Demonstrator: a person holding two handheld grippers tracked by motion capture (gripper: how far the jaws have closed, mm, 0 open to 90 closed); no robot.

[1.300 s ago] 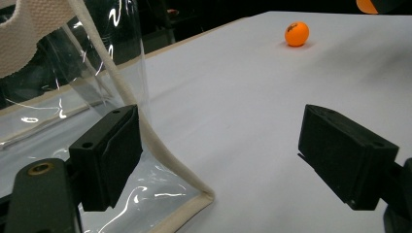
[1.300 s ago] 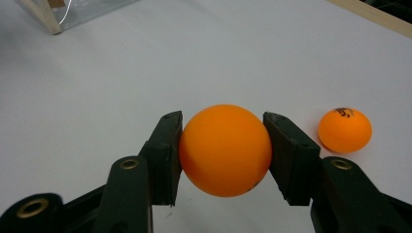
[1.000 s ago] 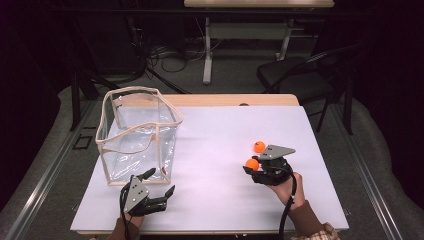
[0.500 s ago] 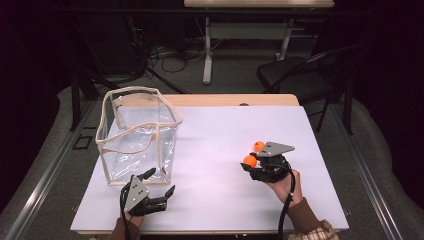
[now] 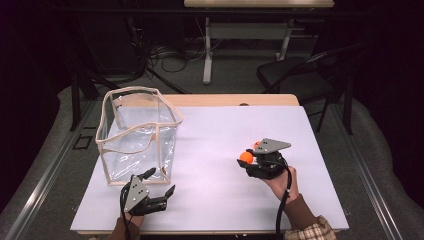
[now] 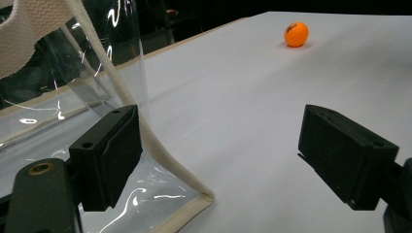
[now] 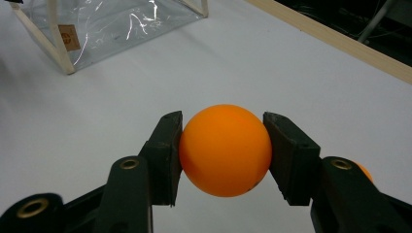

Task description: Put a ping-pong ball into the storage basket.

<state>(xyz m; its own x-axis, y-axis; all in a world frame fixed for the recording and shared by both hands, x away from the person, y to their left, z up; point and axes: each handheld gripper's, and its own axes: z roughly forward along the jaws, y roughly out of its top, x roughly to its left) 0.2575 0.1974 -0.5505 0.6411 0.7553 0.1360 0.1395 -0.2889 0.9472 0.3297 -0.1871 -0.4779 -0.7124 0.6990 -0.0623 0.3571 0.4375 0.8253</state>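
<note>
My right gripper [image 5: 246, 161] is shut on an orange ball [image 5: 245, 156] at the right of the white table top [image 5: 220, 120]. In the right gripper view the held ball [image 7: 225, 162] sits squeezed between both pads of the gripper [image 7: 223, 145]. A second orange ball [image 5: 257, 145] lies on the table just behind it, partly hidden by the grey plate. The second ball [image 6: 296, 34] also lies far off in the left gripper view. My left gripper [image 5: 161, 181] stands open near the front edge, by the near corner of a clear bag [image 5: 137, 135] with cream trim.
The clear bag [image 7: 111, 24] stands upright with its top open at the table's left. Its cream corner seam [image 6: 150, 145] runs right beside one jaw of the left gripper [image 6: 221, 150]. A dark chair [image 5: 295, 80] and cables lie beyond the far edge.
My right gripper has shifted slightly to the left with the orange ball in it. The left gripper and the bag have not moved.
</note>
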